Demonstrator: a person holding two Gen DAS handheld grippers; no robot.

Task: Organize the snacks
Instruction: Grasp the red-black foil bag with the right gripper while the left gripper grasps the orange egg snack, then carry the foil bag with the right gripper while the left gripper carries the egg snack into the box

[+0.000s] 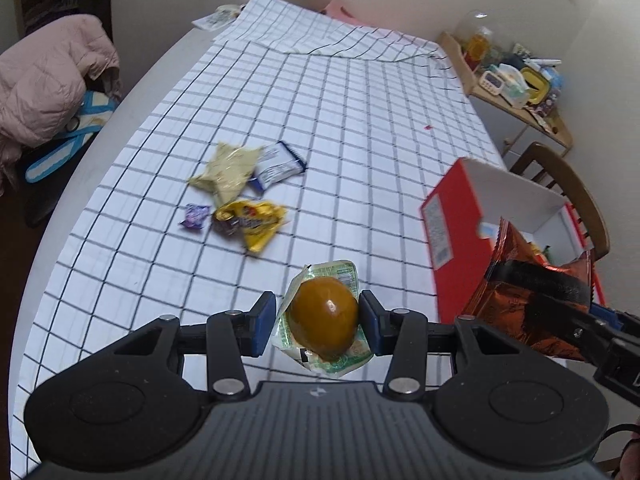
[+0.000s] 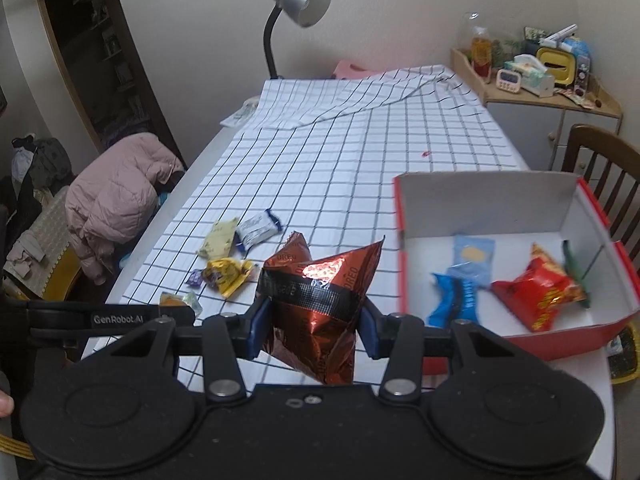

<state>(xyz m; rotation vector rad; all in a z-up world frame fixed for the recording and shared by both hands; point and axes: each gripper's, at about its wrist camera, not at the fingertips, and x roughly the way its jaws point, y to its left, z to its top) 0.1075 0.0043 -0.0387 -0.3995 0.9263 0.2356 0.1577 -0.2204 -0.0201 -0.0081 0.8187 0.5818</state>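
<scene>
1. The left gripper (image 1: 318,322) fills the bottom of the left wrist view, its blue pads pressed on either side of a jelly cup (image 1: 323,316) with a brown dome and a green foil rim; the cup is held clear above the cloth.
2. The right gripper (image 2: 316,330) sits low in the right wrist view, closed on a copper foil bag (image 2: 320,304) with a black band; the bag stands upright between the pads, its top corners splayed.
3. The same bag (image 1: 528,288) shows at the right edge of the left view, in front of the box.
4. A red box (image 2: 404,256) with a white inside lies open at the right of the right view, on the checked cloth (image 2: 340,168).
5. Inside it lie a blue packet (image 2: 454,300), a pale blue pouch (image 2: 474,260) and a red bag (image 2: 536,294), well apart from the box's left wall.
6. Left of centre on the cloth is a loose cluster: a cream packet (image 1: 228,170), a white-and-blue wrapper (image 1: 278,164) touching it, a yellow wrapper (image 1: 252,220) below, and a small purple sweet (image 1: 195,216) just beside that.
7. A grey lamp (image 2: 300,2) stands at the top centre, behind the table.
8. A pink jacket (image 2: 120,188) lies over a seat at the left.
</scene>
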